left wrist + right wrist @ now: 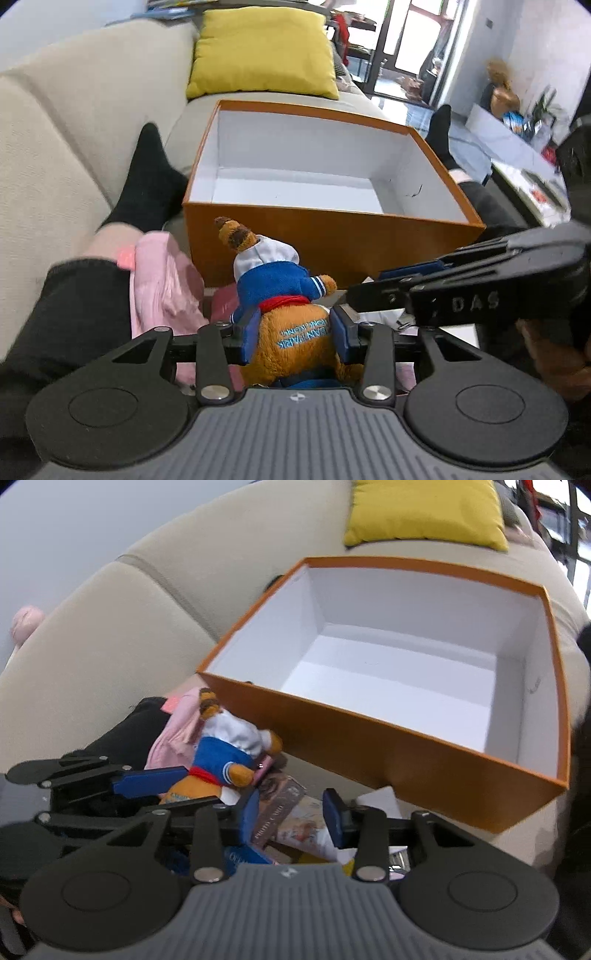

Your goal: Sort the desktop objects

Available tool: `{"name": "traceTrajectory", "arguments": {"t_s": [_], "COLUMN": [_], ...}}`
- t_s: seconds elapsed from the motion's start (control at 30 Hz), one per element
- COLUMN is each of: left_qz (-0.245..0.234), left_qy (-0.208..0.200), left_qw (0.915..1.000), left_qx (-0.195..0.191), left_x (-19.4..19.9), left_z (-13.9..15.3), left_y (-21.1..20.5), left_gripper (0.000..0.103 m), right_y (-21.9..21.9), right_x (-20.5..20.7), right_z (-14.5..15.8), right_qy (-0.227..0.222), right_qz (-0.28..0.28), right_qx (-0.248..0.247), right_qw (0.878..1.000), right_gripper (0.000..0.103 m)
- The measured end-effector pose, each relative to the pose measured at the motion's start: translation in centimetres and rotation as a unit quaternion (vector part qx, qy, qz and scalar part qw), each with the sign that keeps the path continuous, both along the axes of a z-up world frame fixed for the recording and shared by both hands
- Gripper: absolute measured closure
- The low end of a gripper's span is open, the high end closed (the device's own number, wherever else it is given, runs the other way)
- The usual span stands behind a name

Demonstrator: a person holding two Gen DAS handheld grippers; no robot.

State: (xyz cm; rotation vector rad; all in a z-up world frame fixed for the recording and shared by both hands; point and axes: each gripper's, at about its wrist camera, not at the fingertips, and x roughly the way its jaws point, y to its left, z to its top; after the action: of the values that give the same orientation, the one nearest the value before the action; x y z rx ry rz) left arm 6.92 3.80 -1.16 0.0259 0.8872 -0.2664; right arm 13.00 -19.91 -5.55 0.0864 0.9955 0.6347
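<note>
My left gripper [293, 334] has its fingers squeezed on the toy bear [284, 314] (blue coat, white hat), just in front of the empty orange box [332, 251]. I think next I lift it over the wall and drop it in. My right gripper [290, 818] is open over some cards [291, 812], holding nothing.

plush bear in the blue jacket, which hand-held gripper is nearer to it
Left. The left hand-held gripper has its pads pressed on both sides of the plush bear. The right hand-held gripper sits beside it over the cards, with nothing gripped.
</note>
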Motion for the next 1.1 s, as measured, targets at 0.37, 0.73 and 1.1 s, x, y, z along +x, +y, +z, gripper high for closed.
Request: {"name": "traceTrajectory", "arguments": {"t_s": [0.37, 0.73, 1.1], "left_qz": [-0.021, -0.033, 0.042], "left_qy": [0.006, 0.013, 0.023], "left_qw": [0.9996, 0.9988, 0.9961], "left_qx": [0.018, 0.033, 0.074], "left_x": [-1.2, -1.9, 2.0], "left_z": [-0.4, 0.8, 2.0], "left_y": [0.7, 2.4, 6.1], "left_gripper": [0.048, 0.042, 0.040], "right_y": [0.5, 4.6, 2.3], "right_x": [0.9, 1.4, 1.3], "right_z": [-1.3, -3.3, 0.6], "right_qy": [0.102, 0.161, 0.075], "right_qz": [-0.002, 0.029, 0.017], "right_qx": [0.123, 0.132, 0.086], "right_qw": [0.987, 0.978, 0.993], "right_gripper": [0.046, 0.061, 0.064]}}
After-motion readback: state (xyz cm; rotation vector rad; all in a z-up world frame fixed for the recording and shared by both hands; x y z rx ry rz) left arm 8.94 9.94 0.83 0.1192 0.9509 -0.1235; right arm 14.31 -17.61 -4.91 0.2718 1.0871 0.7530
